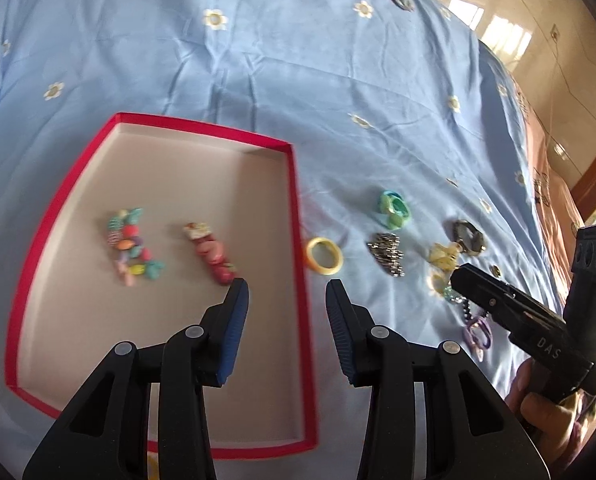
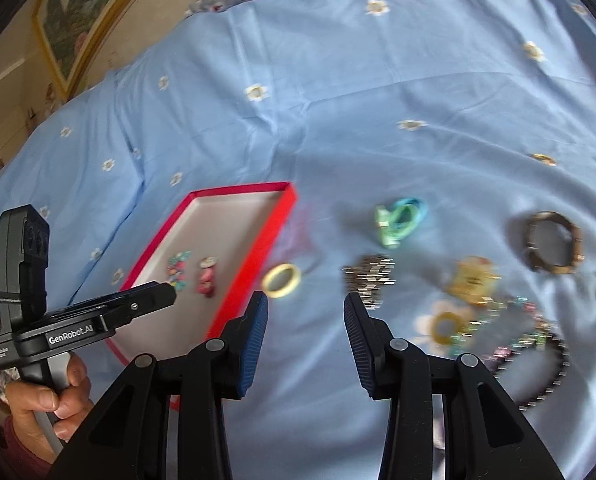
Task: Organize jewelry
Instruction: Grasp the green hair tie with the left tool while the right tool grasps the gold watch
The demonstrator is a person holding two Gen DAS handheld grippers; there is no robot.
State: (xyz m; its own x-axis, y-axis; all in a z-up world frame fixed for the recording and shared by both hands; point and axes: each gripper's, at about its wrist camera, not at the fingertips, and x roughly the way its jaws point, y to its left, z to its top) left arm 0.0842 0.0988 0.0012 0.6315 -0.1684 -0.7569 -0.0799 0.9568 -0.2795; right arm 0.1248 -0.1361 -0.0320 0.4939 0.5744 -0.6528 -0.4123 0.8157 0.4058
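Now both jaws are spread and empty. The yellow ring (image 1: pixel 324 261) lies flat on the bed (image 1: pixel 258 80), just ahead of the left gripper (image 1: pixel 287 294), beside the red box (image 1: pixel 296 208); the right gripper (image 2: pixel 306 308) is similarly near.

Both cams are riding the hand-held tools, looking fwd and down along their fingers at the bed (image 1: pixel 298 80). Left cam is sitting close above the red tray (image 1: pixel 298 216); right cam is hanging farther right, seeing it obliquely. Both are sharing the tray, yellow ring (image 1: pixel 324 261) and green bangles (image 2: pixel 402 218), and each other's tool.
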